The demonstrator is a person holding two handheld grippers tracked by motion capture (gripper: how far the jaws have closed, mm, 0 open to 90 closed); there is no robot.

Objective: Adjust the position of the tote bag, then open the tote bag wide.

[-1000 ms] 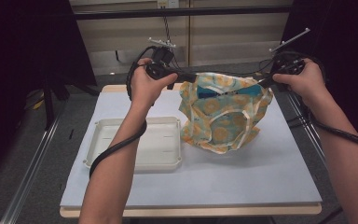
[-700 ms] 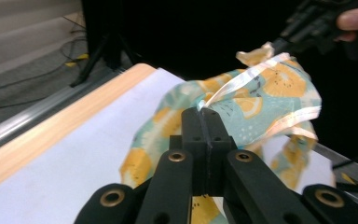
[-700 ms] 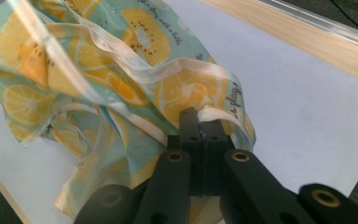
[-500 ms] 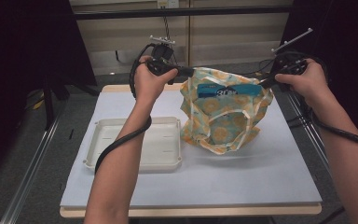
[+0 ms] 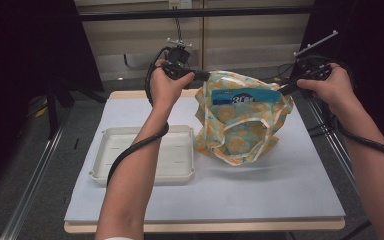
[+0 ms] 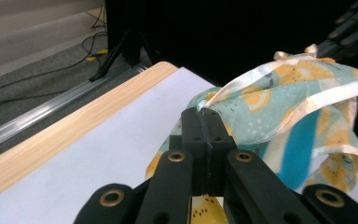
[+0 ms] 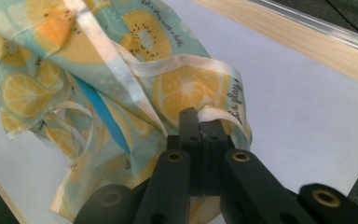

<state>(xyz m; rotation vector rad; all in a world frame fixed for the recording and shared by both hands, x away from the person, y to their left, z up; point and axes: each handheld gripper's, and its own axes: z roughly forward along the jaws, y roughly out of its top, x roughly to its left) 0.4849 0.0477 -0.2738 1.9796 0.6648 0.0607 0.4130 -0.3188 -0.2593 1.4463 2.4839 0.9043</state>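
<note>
A teal cloth bag [image 5: 240, 125] printed with orange fruit slices hangs above the white table mat, stretched between both grippers. A blue packet [image 5: 245, 96] shows inside its open mouth. My left gripper [image 5: 206, 76] is shut on the bag's left rim; in the left gripper view its jaws [image 6: 205, 116] pinch the pale trim of the bag [image 6: 289, 107]. My right gripper [image 5: 282, 90] is shut on the right rim; in the right gripper view the jaws [image 7: 200, 122] clamp a cream strap of the bag [image 7: 121, 84].
An empty white tray [image 5: 140, 155] lies on the mat to the left of the bag. The table's wooden edge [image 6: 51, 144] and a metal rail border the mat. Cables trail from both grippers along the forearms.
The bag's mouth has been pulled wider, and the blue packet inside has come into sight. Both hands have risen slightly and spread apart.
</note>
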